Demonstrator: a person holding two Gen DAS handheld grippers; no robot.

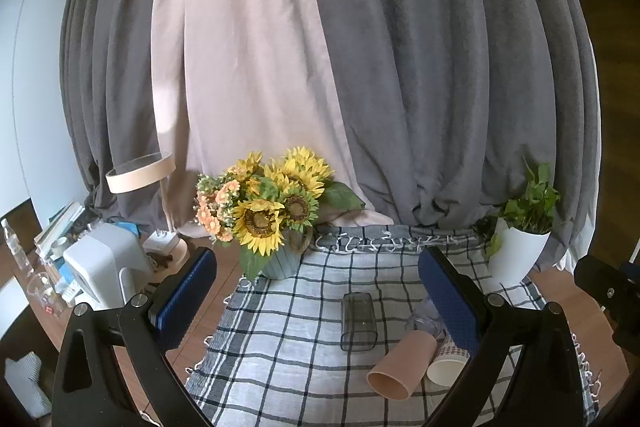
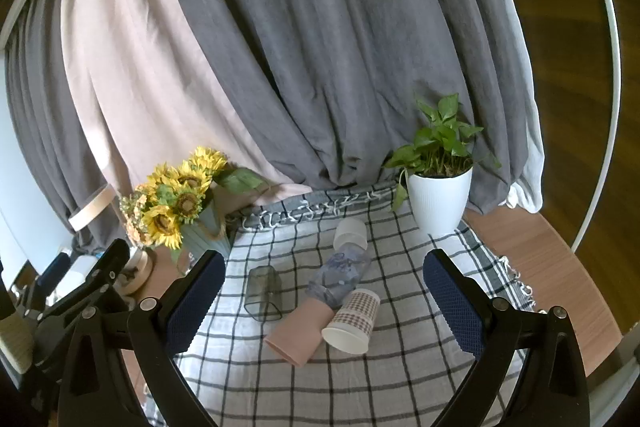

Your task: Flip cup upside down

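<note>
1. While both tools hover above the checked cloth, the right gripper has its blue-padded jaws spread wide with nothing between them, and the left gripper is spread wide and empty as well
2. Nearest the right gripper, a pink cup lies on its side with its open mouth turned toward the camera
3. Touching its right flank, a paper cup with a brown check pattern also lies on its side, mouth toward the camera
4. Just left of the pink cup, a smoky clear tumbler lies tipped over on the cloth, close to the pink cup; whether the two touch cannot be told
5. Behind the two cups, a clear bottle with a white cap lies flat, its base end resting against them
6. Farther back on the left, a pale ribbed vase of sunflowers stands at the cloth's corner
7. Farther back on the right, a green plant in a white ribbed pot stands upright at the cloth's far edge
8. Behind everything hang grey and pinkish curtains
</note>
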